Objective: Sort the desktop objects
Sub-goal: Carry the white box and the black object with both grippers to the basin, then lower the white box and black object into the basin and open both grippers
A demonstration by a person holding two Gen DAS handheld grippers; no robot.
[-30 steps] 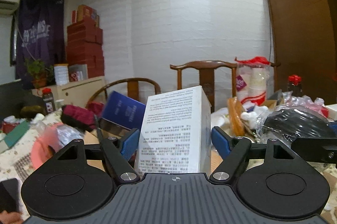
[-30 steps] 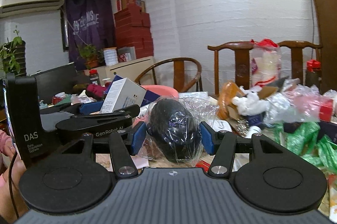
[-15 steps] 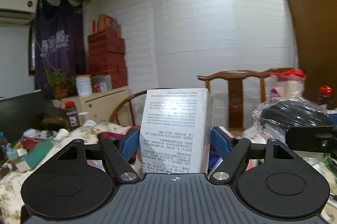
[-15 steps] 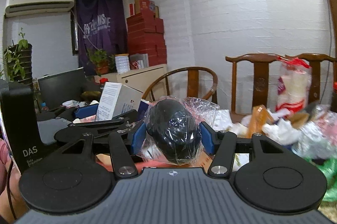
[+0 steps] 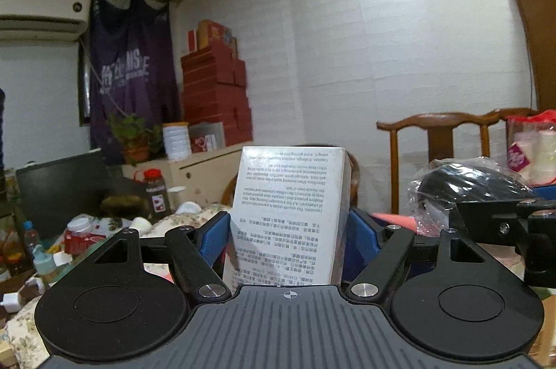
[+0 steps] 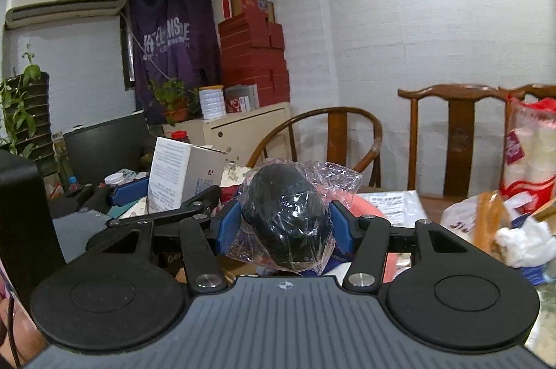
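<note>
Both my loads have come up off the clutter: my left gripper clamps the box at frame centre, my right gripper clamps the wrapped mouse, centre too. Next, I judge, comes setting each down.

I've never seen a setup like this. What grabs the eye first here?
Each gripper holds something up close to its camera: the left gripper clamps a white box printed with small upside-down text, and the right gripper clamps a black oval thing in crinkly plastic wrap. Behind them, red boxes are stacked against the white wall beside a hanging purple shirt.
</note>
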